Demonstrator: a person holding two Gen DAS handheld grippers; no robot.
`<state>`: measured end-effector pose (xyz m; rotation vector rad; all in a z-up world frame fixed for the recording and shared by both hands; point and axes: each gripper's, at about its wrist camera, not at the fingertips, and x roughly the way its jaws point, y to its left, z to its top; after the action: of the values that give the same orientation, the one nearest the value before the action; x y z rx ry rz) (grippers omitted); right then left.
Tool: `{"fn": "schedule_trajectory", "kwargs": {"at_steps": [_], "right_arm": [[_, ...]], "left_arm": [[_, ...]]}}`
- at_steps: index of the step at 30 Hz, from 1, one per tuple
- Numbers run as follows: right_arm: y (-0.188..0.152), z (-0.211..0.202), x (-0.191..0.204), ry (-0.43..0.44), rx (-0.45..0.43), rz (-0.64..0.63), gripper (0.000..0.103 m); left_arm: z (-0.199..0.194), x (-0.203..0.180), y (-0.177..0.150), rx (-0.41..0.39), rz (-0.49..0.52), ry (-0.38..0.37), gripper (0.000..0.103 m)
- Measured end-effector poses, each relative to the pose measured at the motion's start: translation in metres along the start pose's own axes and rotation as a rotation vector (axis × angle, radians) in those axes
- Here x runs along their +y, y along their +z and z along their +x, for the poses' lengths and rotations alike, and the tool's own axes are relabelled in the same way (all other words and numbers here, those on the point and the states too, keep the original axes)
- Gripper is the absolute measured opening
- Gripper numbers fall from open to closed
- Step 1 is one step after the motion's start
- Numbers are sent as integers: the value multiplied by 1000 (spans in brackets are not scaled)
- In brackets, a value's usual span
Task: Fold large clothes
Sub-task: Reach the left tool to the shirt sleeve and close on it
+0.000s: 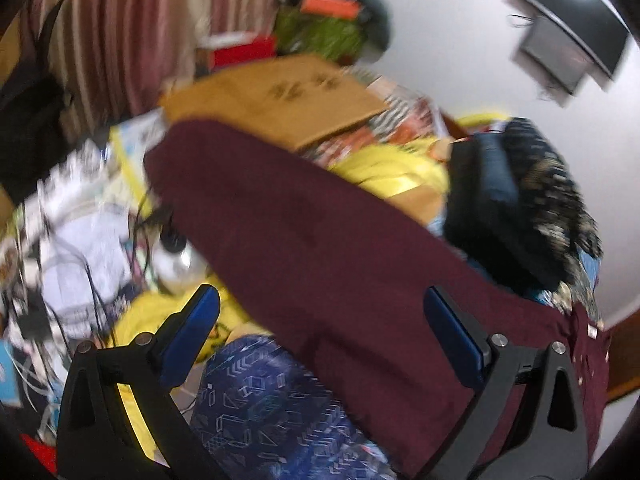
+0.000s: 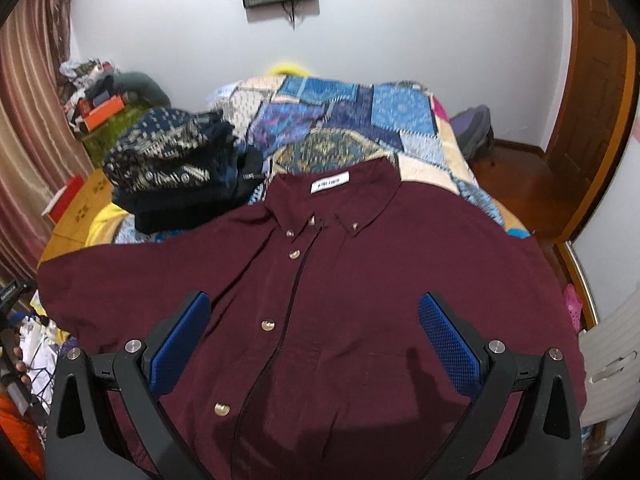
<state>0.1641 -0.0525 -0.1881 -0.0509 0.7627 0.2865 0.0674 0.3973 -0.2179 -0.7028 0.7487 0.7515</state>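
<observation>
A maroon button-up shirt [image 2: 340, 280] lies front-up and spread flat on the patchwork bedspread [image 2: 340, 120], collar and white label toward the far wall. My right gripper [image 2: 316, 312] hovers open over the shirt's lower front, blue pads wide apart, nothing between them. In the blurred left wrist view, one maroon sleeve [image 1: 320, 248] stretches out over the bed's edge, and my left gripper [image 1: 320, 304] stands open above it with nothing held.
A stack of folded dark patterned clothes [image 2: 176, 168] sits on the bed beside the shirt's left shoulder. A cardboard box [image 1: 272, 96], yellow cloth [image 1: 384, 168] and cluttered papers and cables [image 1: 80, 248] lie past the bed's left side. A wooden door [image 2: 592, 92] stands at the right.
</observation>
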Motion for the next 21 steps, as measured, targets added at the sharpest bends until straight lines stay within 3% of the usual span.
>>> {"fn": "schedule_trajectory", "kwargs": {"at_steps": [4, 8, 10, 14, 19, 21], "right_arm": [[2, 15, -3, 6, 43, 6, 103], [3, 26, -4, 5, 75, 6, 103], [5, 31, -3, -2, 85, 3, 103], [4, 36, -6, -12, 103, 5, 103], [5, 39, -5, -21, 112, 1, 103], [5, 38, -4, -24, 106, -3, 103]], "left_arm": [[39, 28, -3, 92, -97, -5, 96], [77, 57, -8, 196, -232, -60, 91], [89, 66, -8, 221, -288, -87, 90], [100, 67, -6, 217, -295, -99, 89], [103, 61, 0, 180, -275, -90, 65], [100, 52, 3, 150, -219, -46, 37]]}}
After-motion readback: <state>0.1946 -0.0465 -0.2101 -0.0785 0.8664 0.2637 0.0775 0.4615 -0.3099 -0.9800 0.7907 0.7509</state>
